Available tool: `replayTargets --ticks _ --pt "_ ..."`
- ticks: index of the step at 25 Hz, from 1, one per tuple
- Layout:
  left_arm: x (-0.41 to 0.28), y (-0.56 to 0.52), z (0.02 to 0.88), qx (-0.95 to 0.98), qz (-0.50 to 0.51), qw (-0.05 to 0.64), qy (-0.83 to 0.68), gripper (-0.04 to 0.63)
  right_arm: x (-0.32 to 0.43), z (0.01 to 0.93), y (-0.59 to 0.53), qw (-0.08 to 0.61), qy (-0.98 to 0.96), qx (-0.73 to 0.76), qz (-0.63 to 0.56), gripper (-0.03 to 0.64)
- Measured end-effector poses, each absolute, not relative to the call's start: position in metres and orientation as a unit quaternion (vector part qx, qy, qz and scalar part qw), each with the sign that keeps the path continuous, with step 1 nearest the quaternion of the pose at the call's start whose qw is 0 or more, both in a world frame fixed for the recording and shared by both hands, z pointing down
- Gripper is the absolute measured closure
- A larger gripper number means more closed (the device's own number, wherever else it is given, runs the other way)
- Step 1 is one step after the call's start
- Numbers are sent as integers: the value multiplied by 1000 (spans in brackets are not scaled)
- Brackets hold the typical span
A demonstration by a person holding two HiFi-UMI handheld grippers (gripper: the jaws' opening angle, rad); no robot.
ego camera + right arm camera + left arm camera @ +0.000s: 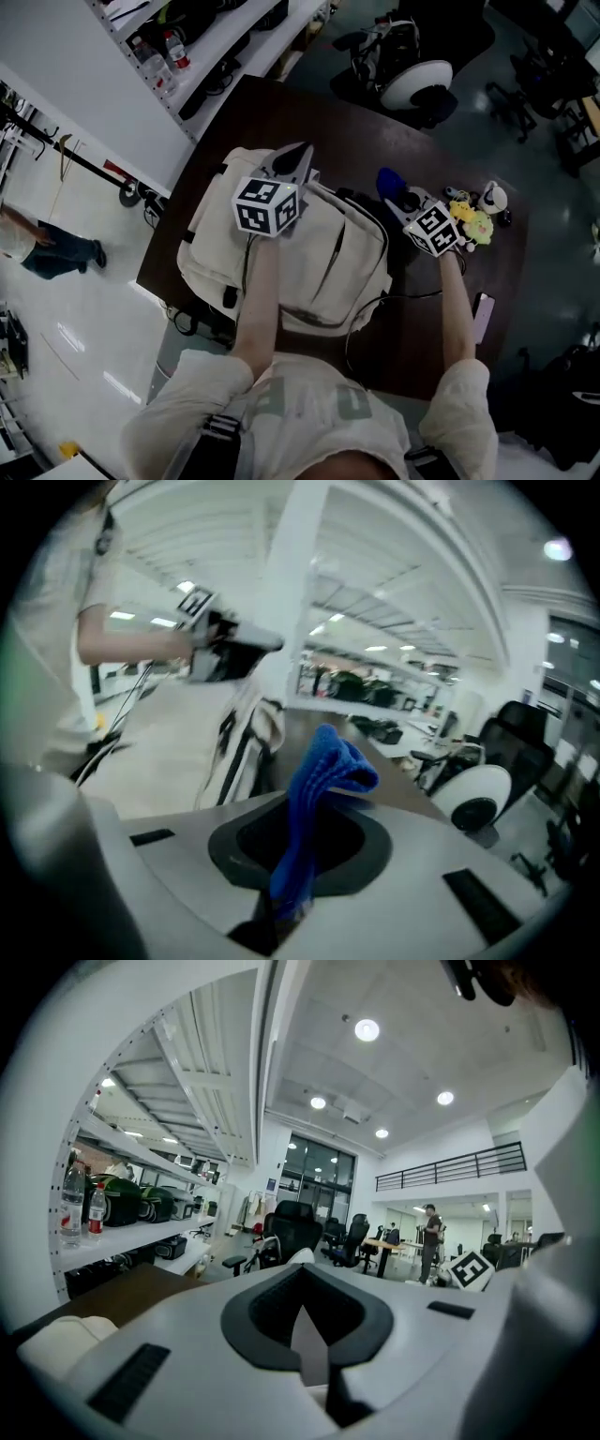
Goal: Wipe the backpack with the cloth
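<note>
- Left gripper (298, 159), jaws pressed together on nothing, hovers over the backpack's 12 o'clock edge.
- Cream backpack (323, 272) lies flat on the dark table (272, 108).
- Right gripper (401, 199), at the backpack's 2 o'clock, pinches the blue cloth (387, 180).

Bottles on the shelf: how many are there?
2. One bottle stands at the end of the white shelf, the second bottle right beside it, toward the dark bags. More may be hidden.

Head view looks steeply down on the backpack (328, 267); the right gripper view shares it, close from alongside.
</note>
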State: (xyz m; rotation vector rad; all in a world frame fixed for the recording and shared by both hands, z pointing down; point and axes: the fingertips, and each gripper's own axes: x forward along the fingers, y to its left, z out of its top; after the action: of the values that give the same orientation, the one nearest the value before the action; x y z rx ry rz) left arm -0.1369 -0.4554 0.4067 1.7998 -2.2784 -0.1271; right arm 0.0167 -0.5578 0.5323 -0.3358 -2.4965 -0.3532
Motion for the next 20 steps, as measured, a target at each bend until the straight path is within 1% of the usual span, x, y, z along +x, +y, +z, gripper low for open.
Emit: replayTargets --ticks 2,4,6,9,14,20 --pt "-124 -449 394 627 -68 109 -769 592 12 500 -566 231 -969 -47 -77 574" --pt "-108 -445 381 639 -79 94 -759 591 15 472 -564 193 -979 -1 -58 574" --pt "-94 -438 373 648 -75 79 -754 591 18 454 -550 184 -980 15 -73 574" --pt "-75 -425 368 654 -77 77 -749 592 29 437 -521 181 -979 22 -89 574" --pt "-44 -397 353 660 -76 66 -744 592 57 406 -479 145 -986 59 -61 574" --pt "0 -328 344 664 -78 53 -742 592 88 383 -409 117 -988 81 -57 574"
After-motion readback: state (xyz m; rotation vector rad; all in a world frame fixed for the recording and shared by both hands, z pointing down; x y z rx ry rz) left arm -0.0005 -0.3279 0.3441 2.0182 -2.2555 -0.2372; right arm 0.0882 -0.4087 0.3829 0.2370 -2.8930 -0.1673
